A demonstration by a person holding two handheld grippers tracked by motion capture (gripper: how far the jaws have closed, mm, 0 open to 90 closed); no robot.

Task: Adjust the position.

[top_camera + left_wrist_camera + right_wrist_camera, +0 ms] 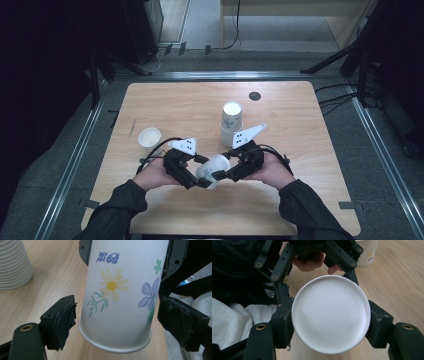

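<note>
Near the table's front edge, the right gripper clamps a flowered paper cup on its side, above the wood. The left gripper stands open around its rim end, pads not pressing. Blue characters are printed above a daisy; I cannot read them.

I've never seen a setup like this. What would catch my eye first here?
First, the flowered paper cup held on its side between two hand-held tools near the table's front edge. The right claw is clamped on its base end, while the left claw sits around its rim end, the left pad apart from it. Behind them stands a stack of cups, and a small ribbed white cup sits to the left.
</note>
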